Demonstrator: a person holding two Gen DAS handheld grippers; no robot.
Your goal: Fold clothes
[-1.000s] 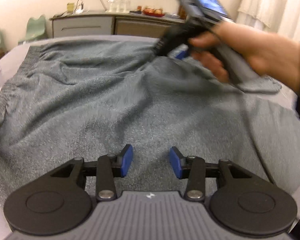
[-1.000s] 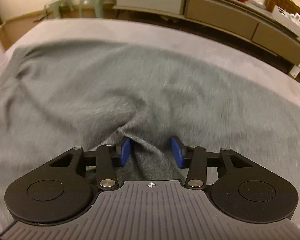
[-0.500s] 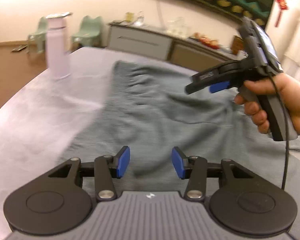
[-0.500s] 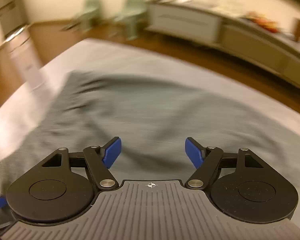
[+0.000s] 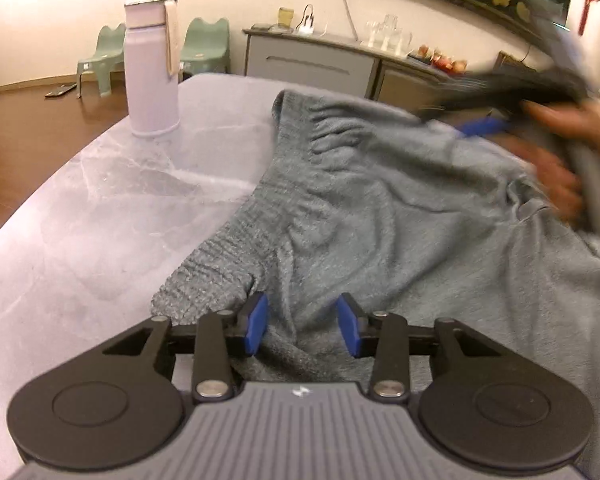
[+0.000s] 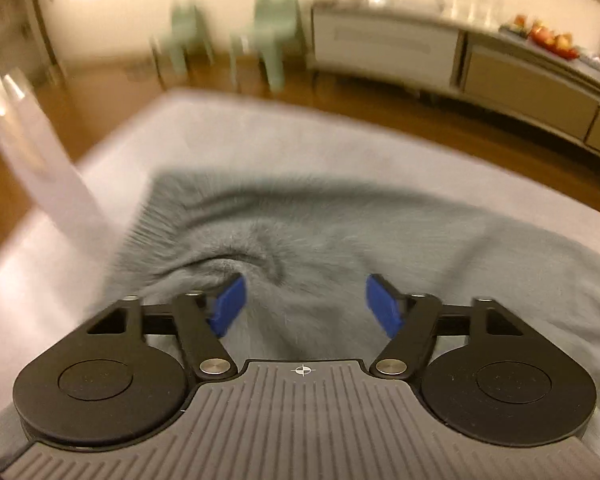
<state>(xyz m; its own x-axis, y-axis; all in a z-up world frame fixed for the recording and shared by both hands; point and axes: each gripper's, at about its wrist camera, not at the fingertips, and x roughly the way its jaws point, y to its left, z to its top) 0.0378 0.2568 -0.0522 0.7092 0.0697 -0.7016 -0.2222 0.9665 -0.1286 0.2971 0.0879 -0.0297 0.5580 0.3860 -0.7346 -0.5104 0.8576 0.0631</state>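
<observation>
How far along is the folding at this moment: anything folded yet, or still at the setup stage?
Done: the grey knitted garment lies spread on the pale marbled table, still rumpled, with no fold visible. In hand: the left gripper sits open at its ribbed corner, and the right gripper is open over the cloth; neither is holding fabric. Left: gripping the edges and every fold. The lilac bottle stands clear of the garment.
</observation>
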